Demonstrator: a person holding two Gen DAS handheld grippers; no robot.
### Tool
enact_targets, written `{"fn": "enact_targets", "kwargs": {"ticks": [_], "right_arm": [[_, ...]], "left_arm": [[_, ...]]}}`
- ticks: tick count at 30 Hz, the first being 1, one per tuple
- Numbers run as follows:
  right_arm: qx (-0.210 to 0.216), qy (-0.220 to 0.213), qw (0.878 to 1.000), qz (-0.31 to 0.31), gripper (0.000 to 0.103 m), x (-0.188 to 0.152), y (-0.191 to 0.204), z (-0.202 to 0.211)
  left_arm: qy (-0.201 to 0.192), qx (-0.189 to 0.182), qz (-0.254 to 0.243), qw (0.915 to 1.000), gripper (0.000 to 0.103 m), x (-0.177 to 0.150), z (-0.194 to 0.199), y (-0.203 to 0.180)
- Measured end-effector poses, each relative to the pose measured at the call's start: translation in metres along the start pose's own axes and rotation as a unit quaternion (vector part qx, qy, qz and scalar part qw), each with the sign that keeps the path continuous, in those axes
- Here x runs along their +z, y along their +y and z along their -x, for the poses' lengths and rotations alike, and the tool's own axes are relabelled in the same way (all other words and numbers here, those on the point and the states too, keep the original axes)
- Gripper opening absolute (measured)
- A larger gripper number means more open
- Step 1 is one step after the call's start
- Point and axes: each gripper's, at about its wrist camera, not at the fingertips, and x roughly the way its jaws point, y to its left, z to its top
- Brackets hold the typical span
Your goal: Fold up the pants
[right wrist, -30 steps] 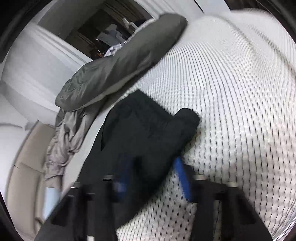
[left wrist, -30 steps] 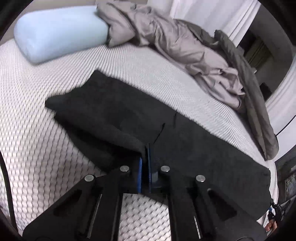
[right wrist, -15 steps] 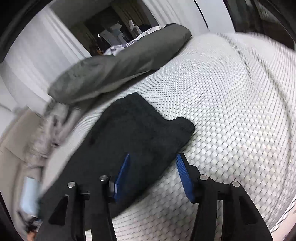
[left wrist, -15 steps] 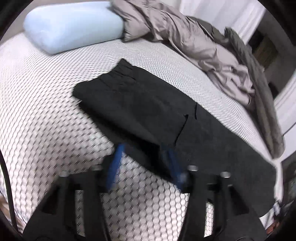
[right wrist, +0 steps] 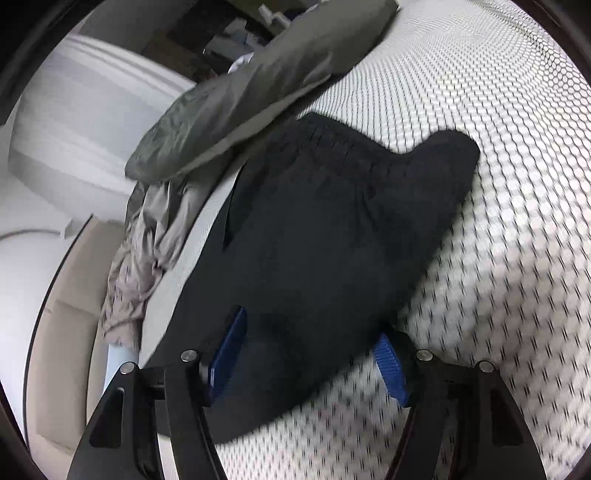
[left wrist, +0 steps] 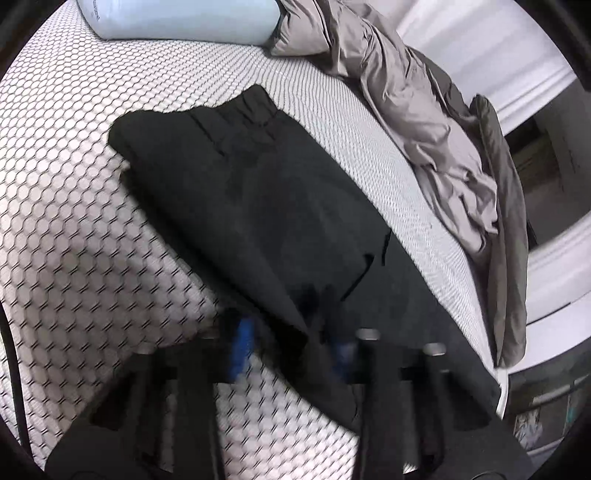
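The black pants [left wrist: 258, 206] lie folded lengthwise on the white honeycomb mattress [left wrist: 74, 240], waistband toward the pillow. My left gripper [left wrist: 291, 347] is open, its blue pads either side of the pants' near folded edge, and holds nothing. In the right wrist view the same pants [right wrist: 325, 236] spread ahead, waistband far. My right gripper [right wrist: 310, 358] is open wide, its blue fingers [right wrist: 227, 354] astride the pants' near part, gripping nothing.
A light blue pillow [left wrist: 177, 18] lies at the bed's head. A crumpled grey duvet [left wrist: 406, 99] and a dark olive cover [right wrist: 258, 81] lie along the far side of the bed. The mattress edge [left wrist: 502, 384] drops off at the right.
My left gripper let go of the pants' edge, opened and moved forward over them. My right gripper stayed open and moved closer over the pants.
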Motion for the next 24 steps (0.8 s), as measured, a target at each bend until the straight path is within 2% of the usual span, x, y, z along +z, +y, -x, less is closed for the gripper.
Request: {"fn": "enact_targets", "kwargs": {"ticks": [1, 2, 3, 5, 7, 8, 11, 14, 16, 18, 19, 20, 21, 22, 23, 24], "right_arm": [[-0.004, -0.010, 1.000, -0.004, 0.066, 0.006, 0.000, -0.006], [-0.011, -0.025, 1.000, -0.013, 0.056, 0.011, -0.001, -0.009], [-0.016, -0.038, 0.999, -0.023, 0.049, 0.016, -0.002, -0.013], [-0.021, -0.050, 0.997, -0.046, 0.026, 0.020, -0.010, -0.019], [-0.024, -0.044, 0.997, -0.050, 0.015, 0.022, -0.015, -0.015], [-0.023, -0.053, 0.997, -0.042, 0.011, 0.020, -0.010, -0.009], [-0.017, -0.068, 0.997, -0.015, 0.009, 0.010, -0.005, 0.016], [-0.031, -0.055, 0.998, 0.015, 0.009, -0.010, -0.004, 0.041], [-0.046, -0.030, 0.998, 0.039, 0.013, -0.016, -0.004, 0.047], [-0.081, -0.016, 0.993, 0.080, 0.024, -0.017, -0.003, 0.047], [-0.087, -0.020, 0.992, 0.086, 0.035, -0.017, -0.003, 0.048], [-0.091, -0.023, 0.992, 0.088, 0.042, -0.015, -0.002, 0.051], [-0.090, -0.026, 0.992, 0.085, 0.044, -0.012, -0.003, 0.055], [-0.087, -0.029, 0.993, 0.075, 0.051, -0.007, -0.004, 0.059], [-0.097, -0.035, 0.993, 0.063, 0.068, -0.003, -0.004, 0.061], [-0.131, -0.061, 0.988, 0.054, 0.073, 0.002, -0.006, 0.069]], "left_arm": [[-0.009, 0.008, -0.003, 0.9999, 0.010, 0.002, -0.004, -0.004], [-0.015, 0.009, -0.006, 0.9998, 0.006, 0.003, -0.004, -0.006], [-0.021, 0.009, -0.009, 0.9997, 0.006, 0.004, -0.002, -0.007], [-0.033, 0.009, -0.023, 0.9992, 0.005, 0.004, 0.004, -0.011], [-0.043, 0.007, -0.038, 0.9983, 0.004, 0.002, 0.018, -0.009], [-0.045, 0.005, -0.049, 0.9978, 0.004, 0.001, 0.024, -0.009], [-0.045, 0.003, -0.069, 0.9966, 0.003, -0.008, 0.043, -0.003], [-0.033, 0.008, -0.089, 0.9954, 0.004, -0.021, 0.062, 0.010], [-0.025, 0.015, -0.105, 0.9940, 0.007, -0.027, 0.069, 0.018], [-0.026, 0.037, -0.111, 0.9928, 0.018, -0.028, 0.070, 0.022], [-0.030, 0.054, -0.112, 0.9918, 0.025, -0.027, 0.071, 0.025], [-0.037, 0.066, -0.108, 0.9912, 0.035, -0.027, 0.074, 0.028], [-0.043, 0.075, -0.104, 0.9908, 0.042, -0.027, 0.079, 0.031], [-0.055, 0.090, -0.100, 0.9894, 0.061, -0.025, 0.086, 0.033], [-0.067, 0.106, -0.096, 0.9875, 0.078, -0.023, 0.091, 0.034], [-0.087, 0.126, -0.094, 0.9838, 0.082, -0.023, 0.099, 0.035]]}}
